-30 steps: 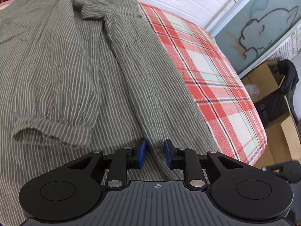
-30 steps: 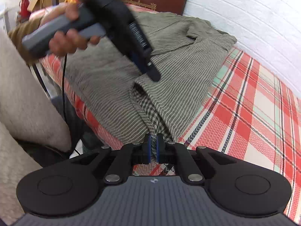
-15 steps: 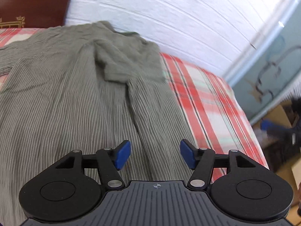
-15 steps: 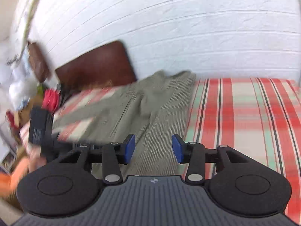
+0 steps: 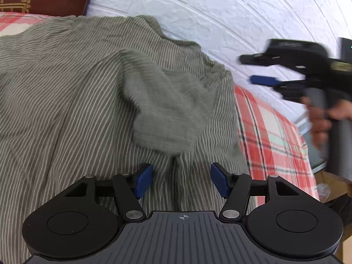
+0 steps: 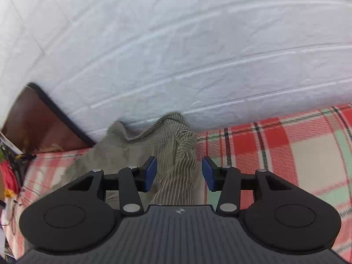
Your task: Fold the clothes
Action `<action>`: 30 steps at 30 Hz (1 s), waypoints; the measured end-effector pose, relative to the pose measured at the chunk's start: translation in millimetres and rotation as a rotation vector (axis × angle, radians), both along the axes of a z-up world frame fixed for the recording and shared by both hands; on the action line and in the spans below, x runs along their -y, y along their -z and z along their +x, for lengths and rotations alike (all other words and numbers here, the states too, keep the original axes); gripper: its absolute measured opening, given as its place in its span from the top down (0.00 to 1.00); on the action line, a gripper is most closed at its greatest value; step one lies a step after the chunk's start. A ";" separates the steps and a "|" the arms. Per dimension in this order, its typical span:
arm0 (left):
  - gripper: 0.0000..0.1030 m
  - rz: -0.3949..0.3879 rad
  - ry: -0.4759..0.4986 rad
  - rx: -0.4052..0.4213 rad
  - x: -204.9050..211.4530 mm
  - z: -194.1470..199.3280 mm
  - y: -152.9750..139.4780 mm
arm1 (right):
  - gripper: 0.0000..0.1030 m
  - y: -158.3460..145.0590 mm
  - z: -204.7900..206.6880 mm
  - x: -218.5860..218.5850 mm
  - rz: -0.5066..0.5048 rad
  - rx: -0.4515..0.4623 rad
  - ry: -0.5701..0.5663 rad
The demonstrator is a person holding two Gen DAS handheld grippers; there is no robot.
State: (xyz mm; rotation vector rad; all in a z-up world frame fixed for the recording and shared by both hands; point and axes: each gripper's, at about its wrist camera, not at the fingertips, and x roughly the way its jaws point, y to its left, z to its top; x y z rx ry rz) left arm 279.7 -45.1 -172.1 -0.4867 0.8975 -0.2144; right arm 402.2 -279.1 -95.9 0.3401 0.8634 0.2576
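Green-grey striped cloth, the shirt (image 5: 88,92), fills the left and centre of the left wrist view, spread over the plaid sheet (image 5: 275,136). Its far edge runs along the foot of the white wall (image 5: 220,11) at the top; its right edge falls in a ragged line down the middle right, with bare sheet beyond it. A folded-over flap sits on the shirt just above the left gripper (image 5: 181,180). That gripper's blue pads stand well apart, having opened within the last second, with nothing between them but the cloth lying below.

At the right edge of that view the right gripper (image 5: 259,70) hangs blurred in front of the wall, clear of the shirt, held by a hand (image 5: 321,118).

In the right wrist view the right gripper (image 6: 179,173) has also just opened; its pads stand apart and empty. The shirt (image 6: 154,140) lies bunched against the wall (image 6: 176,44) in the lower centre, a striped ridge running down between the pads without touching them. Bare sheet (image 6: 286,149) stretches open to the right. A brown headboard (image 6: 33,118) closes off the left.
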 end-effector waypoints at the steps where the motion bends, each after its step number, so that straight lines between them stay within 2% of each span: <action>1: 0.28 0.001 0.002 0.004 -1.1 3.9 0.7 | 0.52 5.5 8.3 -4.1 -0.021 -0.007 -0.007; 5: 0.27 -0.017 0.000 0.020 -1.1 15.4 4.0 | 0.52 19.1 34.7 -22.2 -0.085 -0.009 -0.043; 6: 0.27 -0.021 -0.003 0.022 -0.7 17.5 4.6 | 0.56 21.8 38.7 -24.5 -0.107 -0.019 -0.054; 7: 0.28 -0.024 -0.007 0.024 -0.4 19.7 5.3 | 0.92 23.5 41.4 -25.8 -0.143 -0.025 -0.057; 8: 0.29 -0.025 -0.004 0.032 0.4 20.4 5.1 | 0.94 23.8 43.9 -26.6 -0.180 -0.031 -0.065; 11: 0.48 -0.013 0.025 0.048 5.3 23.1 3.2 | 0.95 18.9 45.0 -13.9 -0.198 -0.010 -0.039; 14: 0.47 0.011 0.040 0.045 12.7 29.4 4.4 | 0.95 20.5 49.8 2.1 -0.160 -0.017 0.011; 19: 0.36 0.048 0.077 0.062 20.9 33.0 7.2 | 0.95 44.4 59.7 5.5 -0.187 -0.055 0.040; 22: 0.32 0.044 0.097 0.073 19.9 32.1 7.3 | 0.94 53.7 61.4 8.9 -0.133 -0.052 0.071; 23: 0.32 0.031 0.094 0.069 18.2 32.4 7.2 | 0.92 51.8 59.9 11.9 -0.113 -0.047 0.083; 25: 0.31 0.005 0.086 0.059 14.7 32.9 6.9 | 0.74 42.5 52.4 19.1 -0.094 -0.014 0.119; 26: 0.31 -0.010 0.081 0.052 14.4 32.6 6.3 | 0.70 36.4 49.3 21.9 -0.101 0.001 0.131; 30: 0.30 -0.031 0.063 0.037 15.4 36.1 5.4 | 0.66 18.3 34.5 29.4 -0.085 0.011 0.104</action>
